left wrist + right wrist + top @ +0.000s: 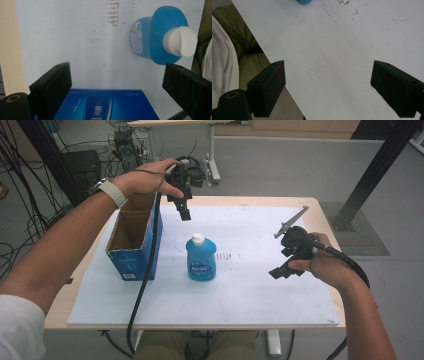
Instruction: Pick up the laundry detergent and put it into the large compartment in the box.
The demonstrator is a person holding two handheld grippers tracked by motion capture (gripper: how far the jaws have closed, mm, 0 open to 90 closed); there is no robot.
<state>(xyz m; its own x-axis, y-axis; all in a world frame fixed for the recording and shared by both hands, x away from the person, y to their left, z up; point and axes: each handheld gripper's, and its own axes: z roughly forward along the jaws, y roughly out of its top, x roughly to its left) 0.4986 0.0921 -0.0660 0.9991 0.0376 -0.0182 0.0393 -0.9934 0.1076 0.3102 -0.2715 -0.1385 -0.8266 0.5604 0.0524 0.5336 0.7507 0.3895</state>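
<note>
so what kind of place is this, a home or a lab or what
Most likely a lab or workshop set up for recording. A person works two handheld grippers over a white board on a small table, bundled cables trail over the grey floor, and a black metal frame post stands beside it.

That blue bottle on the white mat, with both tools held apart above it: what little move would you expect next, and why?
Probably the left gripper comes down toward the blue bottle. Its jaws stand open with nothing between them, and it hangs above the open cardboard box, with the bottle's white cap close ahead in the left gripper view. The bottle stands upright and untouched on the white mat. The right gripper, also open, is farther off.
</note>
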